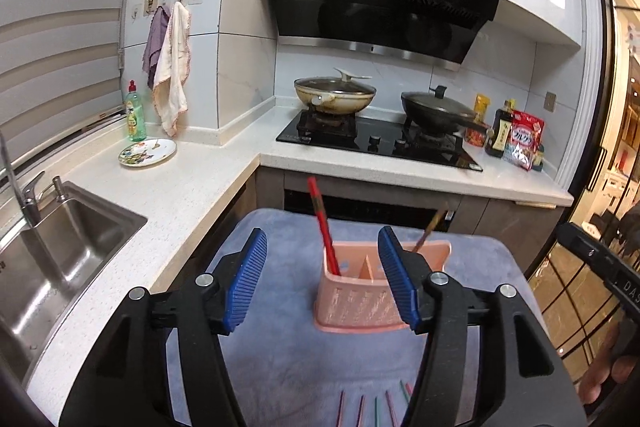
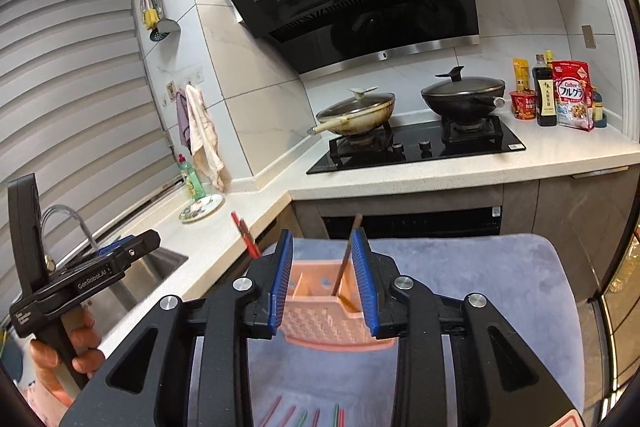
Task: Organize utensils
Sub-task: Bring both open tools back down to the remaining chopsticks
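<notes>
The left tongs (image 1: 322,281) gape wide, holding nothing. The right tongs (image 2: 322,279) stand narrower, also parted and level.

Bench, grey-blue cloth (image 1: 280,367) covered: pink holder (image 1: 360,303) standing mid-cloth; coloured chopsticks (image 1: 374,409) lying loose near the holder, camera-side.

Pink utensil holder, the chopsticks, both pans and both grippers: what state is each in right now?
Pink utensil holder: upright on the grey mat.
Red chopstick: standing in the holder's left compartment, leaning.
Brown chopstick: standing in the right compartment.
Loose chopsticks: lying on the mat, not yet sorted.
Cream pan: lidded.
Black wok: lidded.
Left gripper: open, empty.
Right gripper: open, empty.
</notes>
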Motion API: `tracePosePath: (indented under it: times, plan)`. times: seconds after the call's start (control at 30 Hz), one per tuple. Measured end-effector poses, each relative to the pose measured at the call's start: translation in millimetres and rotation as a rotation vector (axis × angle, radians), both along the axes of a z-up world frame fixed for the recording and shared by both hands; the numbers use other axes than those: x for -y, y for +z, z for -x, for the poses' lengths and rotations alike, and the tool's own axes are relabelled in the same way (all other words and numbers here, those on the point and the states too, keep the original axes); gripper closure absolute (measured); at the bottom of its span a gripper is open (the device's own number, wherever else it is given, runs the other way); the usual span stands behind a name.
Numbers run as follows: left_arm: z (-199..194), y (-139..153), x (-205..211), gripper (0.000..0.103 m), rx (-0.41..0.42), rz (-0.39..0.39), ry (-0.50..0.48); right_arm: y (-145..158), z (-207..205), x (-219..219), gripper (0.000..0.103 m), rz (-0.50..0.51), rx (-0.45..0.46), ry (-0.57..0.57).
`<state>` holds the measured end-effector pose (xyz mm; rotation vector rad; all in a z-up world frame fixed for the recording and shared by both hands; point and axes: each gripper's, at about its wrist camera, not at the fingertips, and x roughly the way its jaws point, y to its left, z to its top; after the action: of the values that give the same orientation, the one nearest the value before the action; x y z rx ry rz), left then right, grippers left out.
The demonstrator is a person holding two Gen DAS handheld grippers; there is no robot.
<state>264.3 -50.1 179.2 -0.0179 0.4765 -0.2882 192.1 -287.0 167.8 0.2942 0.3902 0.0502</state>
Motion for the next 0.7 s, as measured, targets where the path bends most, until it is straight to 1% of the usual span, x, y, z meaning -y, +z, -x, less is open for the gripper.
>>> tracePosePath:
  times: [0.1, 0.2, 0.3, 0.53, 0.67, 0.7]
  plan:
    - [24, -14, -9, 0.048, -0.018, -0.018, -0.009, -13, 24, -2, 0.073, 0.007, -0.034, 0.009]
    - [47, -33, -20, 0.048, -0.045, -0.033, -0.006, -33, 56, -10, 0.073, 0.048, -0.075, 0.007]
    - [68, -55, -30, 0.048, -0.079, -0.051, 0.006, -56, 77, -16, 0.073, 0.063, -0.123, 0.009]
    - [111, -105, -49, 0.048, -0.161, -0.087, 0.023, -121, 130, -31, 0.073, 0.056, -0.251, 0.014]
    - [131, -135, -54, 0.048, -0.210, -0.095, 0.030, -155, 153, -45, 0.073, 0.090, -0.309, 0.014]
    - [135, -141, -56, 0.048, -0.224, -0.094, 0.028, -159, 156, -46, 0.073, 0.092, -0.316, 0.015]
